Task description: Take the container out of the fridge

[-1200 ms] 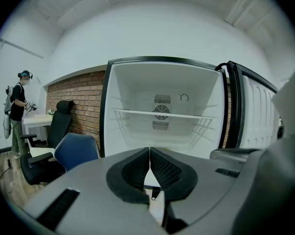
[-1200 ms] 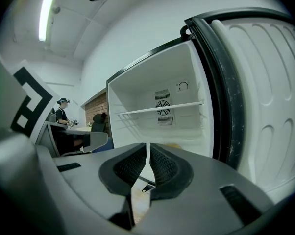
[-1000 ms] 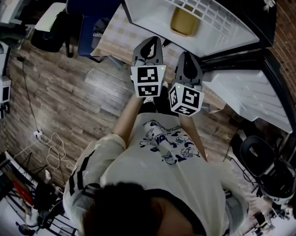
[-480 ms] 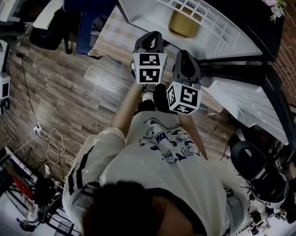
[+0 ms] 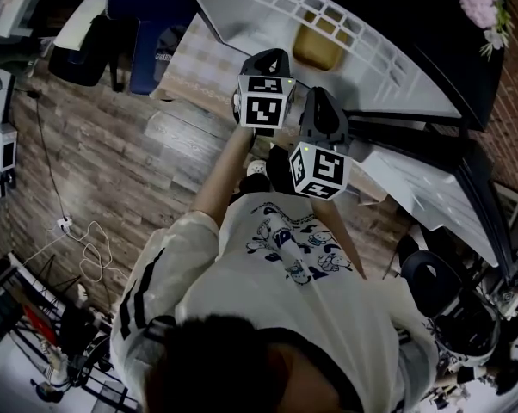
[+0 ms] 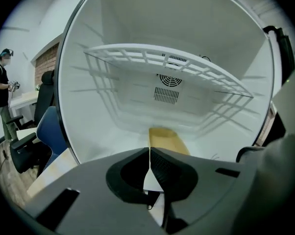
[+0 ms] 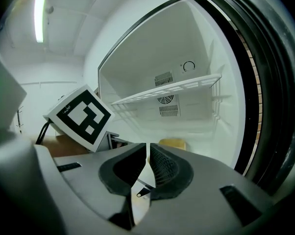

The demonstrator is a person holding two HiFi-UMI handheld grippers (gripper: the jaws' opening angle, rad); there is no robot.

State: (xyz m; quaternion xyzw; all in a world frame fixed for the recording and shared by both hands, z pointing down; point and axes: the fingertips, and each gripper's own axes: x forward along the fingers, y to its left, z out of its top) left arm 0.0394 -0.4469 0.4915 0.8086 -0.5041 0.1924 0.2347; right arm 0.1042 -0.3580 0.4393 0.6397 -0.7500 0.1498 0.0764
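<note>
Surroundings: floor, furniture, wall and lighting.
The wood-plank floor (image 5: 87,162) carries a loose white cable (image 5: 91,269) at its left side. A blue chair (image 5: 143,7) stands beside a table with a checked top (image 5: 194,67). Pink flowers (image 5: 483,3) show near a brick wall (image 5: 513,119). A ceiling light (image 7: 39,11) is lit. A person (image 6: 0,89) stands well apart, at the far left.

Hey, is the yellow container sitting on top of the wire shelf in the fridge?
No, the yellow container rests on the fridge floor, below the white wire shelf.
</note>
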